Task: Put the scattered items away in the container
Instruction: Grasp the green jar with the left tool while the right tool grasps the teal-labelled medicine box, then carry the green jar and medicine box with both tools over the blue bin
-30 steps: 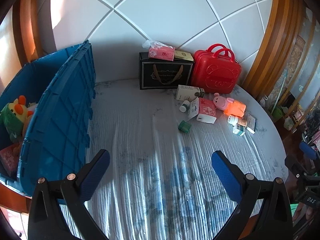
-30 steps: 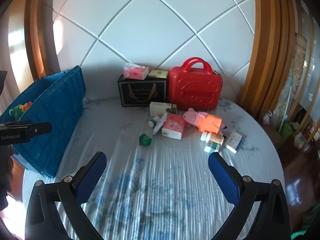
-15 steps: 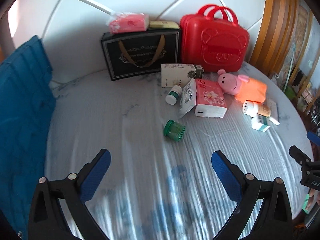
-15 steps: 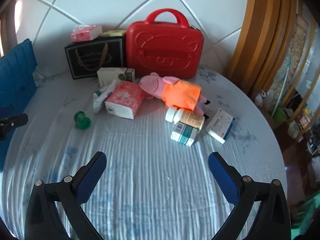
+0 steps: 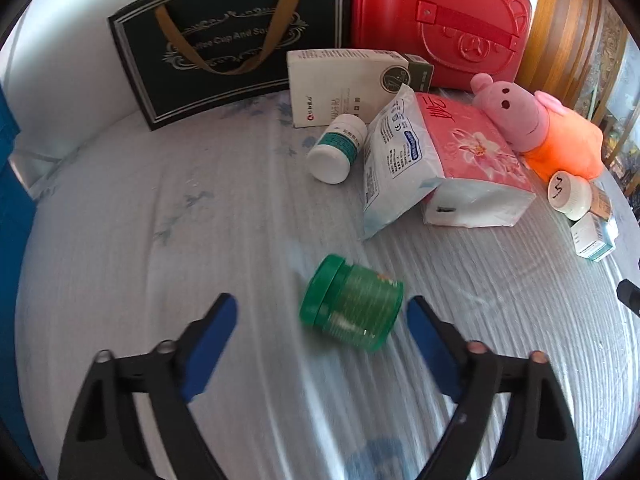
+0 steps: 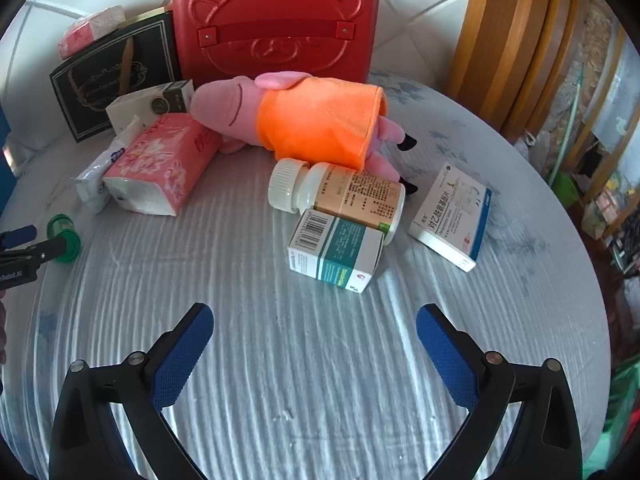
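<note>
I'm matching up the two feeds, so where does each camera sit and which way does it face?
Left wrist: sits behind the left claw, angled down at the green jar between its closing, not yet touching fingers; only those fingers show.
Right wrist: sits behind the open right claw, angled down at the teal medicine box; its fingers show, with the left claw at the left edge.
Shared: green jar, pink tissue pack, pig plush, red case.

Green jar, red case, pink-and-orange plush, blue-flowered white tablecloth.
</note>
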A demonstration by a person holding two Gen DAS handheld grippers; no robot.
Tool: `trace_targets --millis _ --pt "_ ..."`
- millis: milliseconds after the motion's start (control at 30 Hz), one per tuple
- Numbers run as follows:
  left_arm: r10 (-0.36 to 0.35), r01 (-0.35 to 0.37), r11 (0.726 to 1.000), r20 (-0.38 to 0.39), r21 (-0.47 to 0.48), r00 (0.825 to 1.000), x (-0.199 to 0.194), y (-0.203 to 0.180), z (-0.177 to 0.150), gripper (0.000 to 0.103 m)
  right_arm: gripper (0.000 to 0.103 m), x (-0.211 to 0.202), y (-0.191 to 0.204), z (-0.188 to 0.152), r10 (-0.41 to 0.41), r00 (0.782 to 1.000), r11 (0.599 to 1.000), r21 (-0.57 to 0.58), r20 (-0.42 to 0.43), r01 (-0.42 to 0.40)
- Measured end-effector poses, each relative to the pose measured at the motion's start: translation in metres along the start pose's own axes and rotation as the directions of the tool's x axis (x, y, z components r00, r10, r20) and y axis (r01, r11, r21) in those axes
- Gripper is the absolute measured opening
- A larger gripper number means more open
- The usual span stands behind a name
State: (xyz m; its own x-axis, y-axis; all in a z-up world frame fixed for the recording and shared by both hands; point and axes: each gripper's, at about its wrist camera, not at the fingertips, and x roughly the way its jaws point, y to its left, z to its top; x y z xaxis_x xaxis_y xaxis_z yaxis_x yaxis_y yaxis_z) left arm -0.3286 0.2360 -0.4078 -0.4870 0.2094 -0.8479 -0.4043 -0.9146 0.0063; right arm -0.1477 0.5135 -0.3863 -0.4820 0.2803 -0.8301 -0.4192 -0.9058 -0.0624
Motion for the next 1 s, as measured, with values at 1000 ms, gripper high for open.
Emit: trace_targets --millis 1000 --pt "-0.066 0.069 0.994 0.045 -0.08 0.997 -0.037 -0.005 -0.034 0.045 0.062 0.039 -0.013 0.014 -0.05 0.999 0.997 0.062 -0.01 0.051"
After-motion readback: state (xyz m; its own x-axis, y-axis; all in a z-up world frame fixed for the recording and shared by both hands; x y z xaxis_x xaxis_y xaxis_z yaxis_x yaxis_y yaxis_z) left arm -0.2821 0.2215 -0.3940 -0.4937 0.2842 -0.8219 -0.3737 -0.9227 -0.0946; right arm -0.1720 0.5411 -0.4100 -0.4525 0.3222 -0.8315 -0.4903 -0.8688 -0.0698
